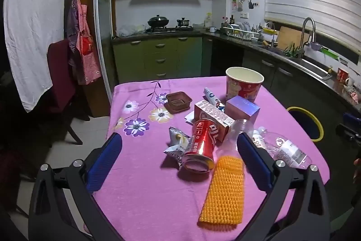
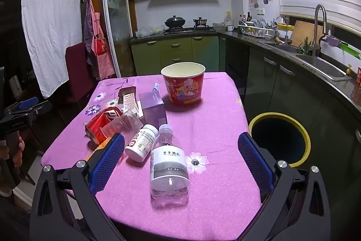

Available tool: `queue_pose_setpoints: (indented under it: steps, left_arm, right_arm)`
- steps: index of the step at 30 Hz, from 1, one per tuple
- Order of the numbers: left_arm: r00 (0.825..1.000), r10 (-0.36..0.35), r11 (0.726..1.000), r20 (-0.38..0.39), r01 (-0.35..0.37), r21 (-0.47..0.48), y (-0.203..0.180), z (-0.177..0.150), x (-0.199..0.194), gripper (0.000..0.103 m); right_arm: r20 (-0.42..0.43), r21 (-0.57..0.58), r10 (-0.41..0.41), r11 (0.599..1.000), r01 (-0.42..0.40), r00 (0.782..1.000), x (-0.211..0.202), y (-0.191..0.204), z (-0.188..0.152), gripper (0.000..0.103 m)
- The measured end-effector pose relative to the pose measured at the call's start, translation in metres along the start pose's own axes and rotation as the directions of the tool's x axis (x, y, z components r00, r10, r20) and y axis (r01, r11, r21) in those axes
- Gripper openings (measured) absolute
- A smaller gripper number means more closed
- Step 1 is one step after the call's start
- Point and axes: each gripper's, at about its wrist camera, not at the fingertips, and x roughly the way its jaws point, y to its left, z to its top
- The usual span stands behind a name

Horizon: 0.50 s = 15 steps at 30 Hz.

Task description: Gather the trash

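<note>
Both claws stood wide and empty: the left gripper (image 1: 179, 151) faced the can (image 1: 201, 146), the right gripper (image 2: 181, 156) the bottle (image 2: 168, 165). The bin (image 2: 279, 139) sat beside the table (image 2: 214, 128) for short drops.

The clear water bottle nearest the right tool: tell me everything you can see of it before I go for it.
The water bottle is clear plastic, looks empty, and lies on its side on the pink tablecloth, its whitish cap on and pointing away from the camera. A white-and-grey label with dark characters wraps its middle. The white pill bottle lies against its left shoulder. It sits between the open fingers of the right tool, untouched by them. The left view shows it crumpled-looking.
</note>
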Motion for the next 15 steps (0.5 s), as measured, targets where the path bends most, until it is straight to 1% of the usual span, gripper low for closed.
queue_pose_setpoints:
  steps: [3,4,5,15]
  left_arm:
    - [0.999,0.031,0.999,-0.011,-0.031,0.012,-0.0056,0.0007,0.0023,0.097]
    - [0.999,-0.037,0.999,0.010,0.038,-0.028,0.0004,0.0013,-0.0005,0.097]
    - [0.999,-0.036,0.999,0.011,0.036,-0.029,0.0006,0.0017,-0.0004,0.097]
    - [0.998,-0.058,0.998,0.021,0.059,-0.019,-0.0001,0.0049,-0.0060,0.097]
  right_arm:
    - [0.006,0.000,-0.003,1.000,0.003,1.000,-0.0014,-0.0003,0.0000,0.099]
    - [0.008,0.000,-0.006,1.000,0.006,1.000,-0.0021,-0.0006,-0.0001,0.099]
    - [-0.006,-0.002,-0.003,1.000,0.003,1.000,0.0012,0.0002,-0.0001,0.099]
    - [-0.005,-0.001,-0.003,1.000,0.002,1.000,0.0008,0.0008,-0.0003,0.099]
